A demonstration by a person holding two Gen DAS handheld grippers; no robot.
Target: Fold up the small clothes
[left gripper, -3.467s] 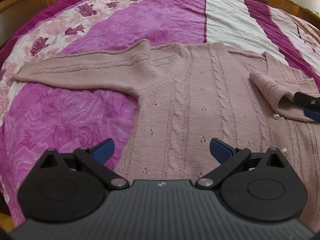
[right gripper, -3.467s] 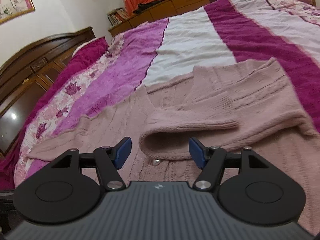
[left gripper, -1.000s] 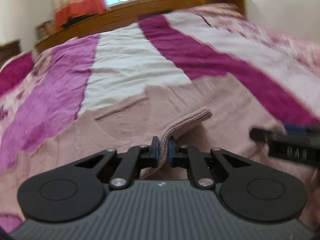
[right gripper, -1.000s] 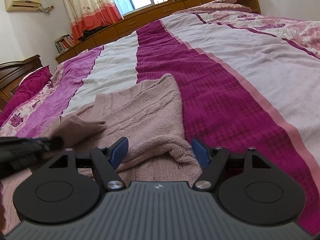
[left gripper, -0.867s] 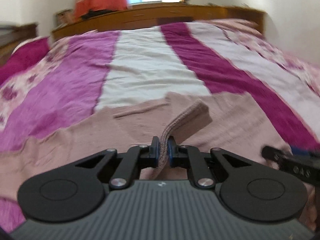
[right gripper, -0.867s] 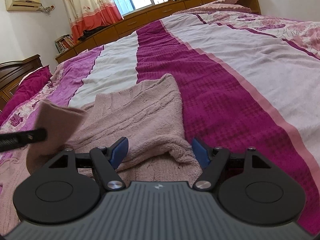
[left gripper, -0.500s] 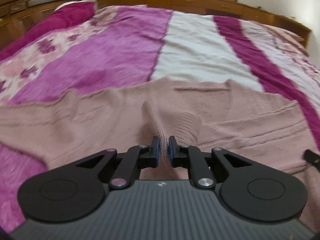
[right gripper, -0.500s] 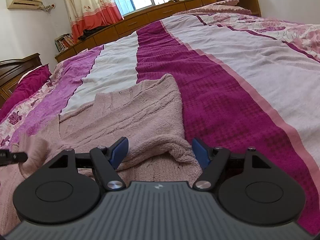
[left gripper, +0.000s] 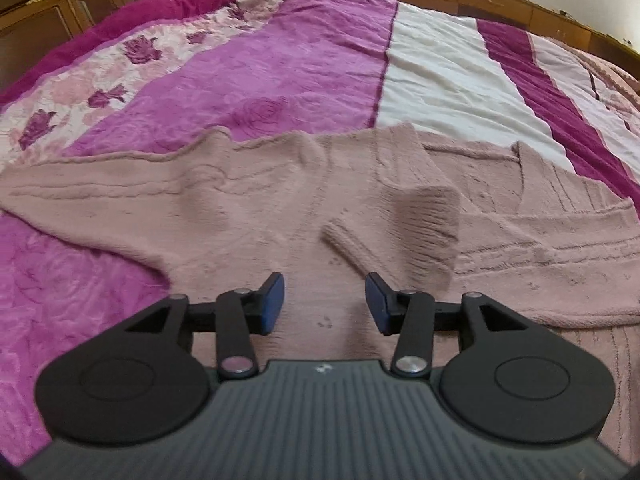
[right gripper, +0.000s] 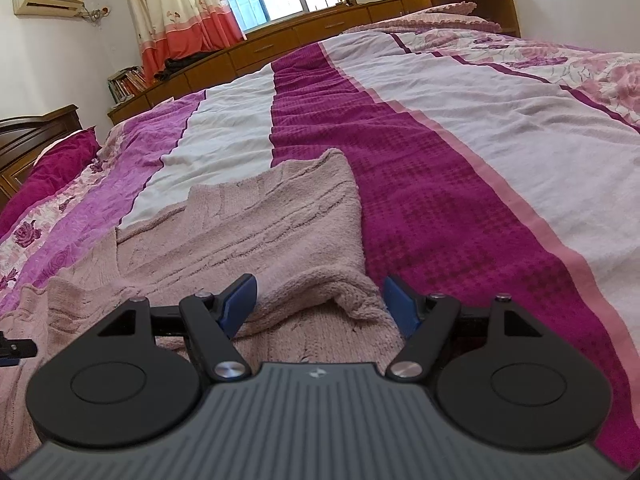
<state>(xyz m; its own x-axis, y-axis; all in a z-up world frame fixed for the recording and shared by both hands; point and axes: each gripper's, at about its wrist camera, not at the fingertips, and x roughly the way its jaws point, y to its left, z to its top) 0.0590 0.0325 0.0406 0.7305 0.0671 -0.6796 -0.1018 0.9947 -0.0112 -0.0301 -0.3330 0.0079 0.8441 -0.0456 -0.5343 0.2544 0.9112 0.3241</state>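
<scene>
A pink cable-knit cardigan (left gripper: 248, 200) is spread face-up on the striped bedspread (left gripper: 440, 76), and the step in hand is judged to be the folding-in of its sleeves. At the far left of the left wrist view, the left sleeve (left gripper: 80, 196) is seen stretched straight out over the purple floral band, not yet folded. The left claw (left gripper: 325, 307) is held low over the cardigan's body with its blue pads apart and nothing between them. Just beyond it, the ribbed cuff (left gripper: 424, 232) of the right sleeve is seen lying across the chest, a little crumpled and partly raised. Further right, in the right wrist view, the right claw (right gripper: 319, 303) is likewise spread apart and empty, its pads standing either side of the folded shoulder ridge (right gripper: 344, 300) without clamping it. For a neat result, the cuff is best flattened before anything else is laid over it; the outstretched sleeve is then best gripped near its cuff, lifted clear so the loose knit is not dragged, and laid level across the chest, while the shoulder fold is steadied by the right claw.
</scene>
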